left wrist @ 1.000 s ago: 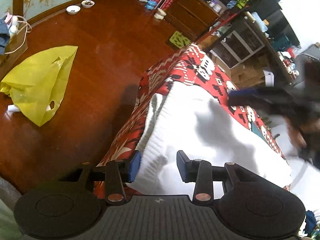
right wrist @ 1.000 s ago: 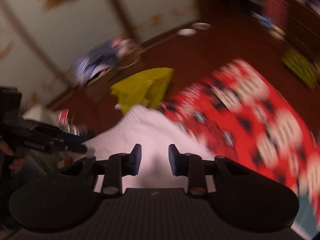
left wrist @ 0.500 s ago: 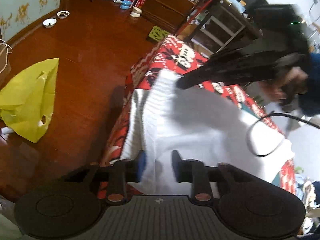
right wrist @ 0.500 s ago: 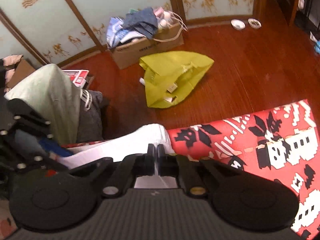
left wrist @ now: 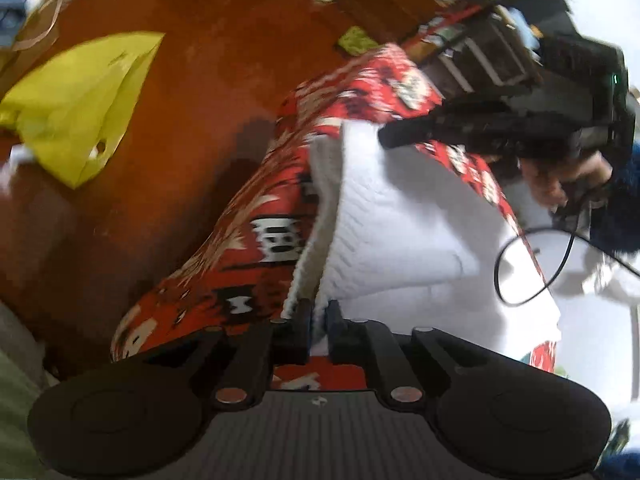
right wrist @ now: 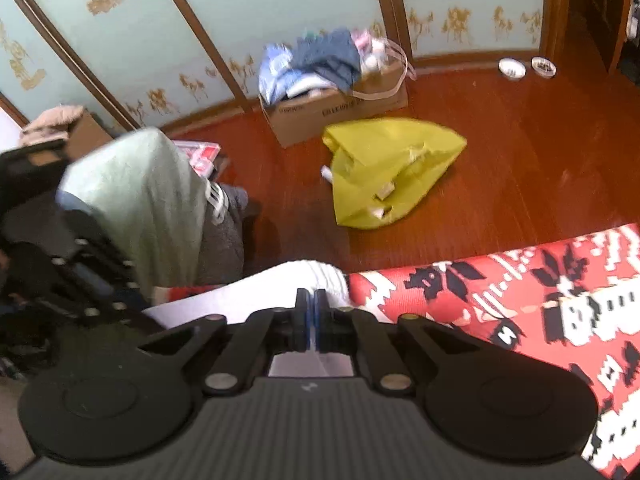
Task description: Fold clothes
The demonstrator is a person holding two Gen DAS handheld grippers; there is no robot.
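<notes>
White knit sweater (left wrist: 392, 232) lies on the red patterned cloth (left wrist: 256, 248); the left gripper (left wrist: 318, 320) is closing on its hem, the right gripper (right wrist: 311, 308) clamps another edge.

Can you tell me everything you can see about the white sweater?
The white sweater looks like thick ribbed knit, folded double so two layers show along one edge. It lies on a red patterned cloth. The left gripper is closing on its near corner; the right gripper is shut on the far corner. A black cable loops over it.
</notes>
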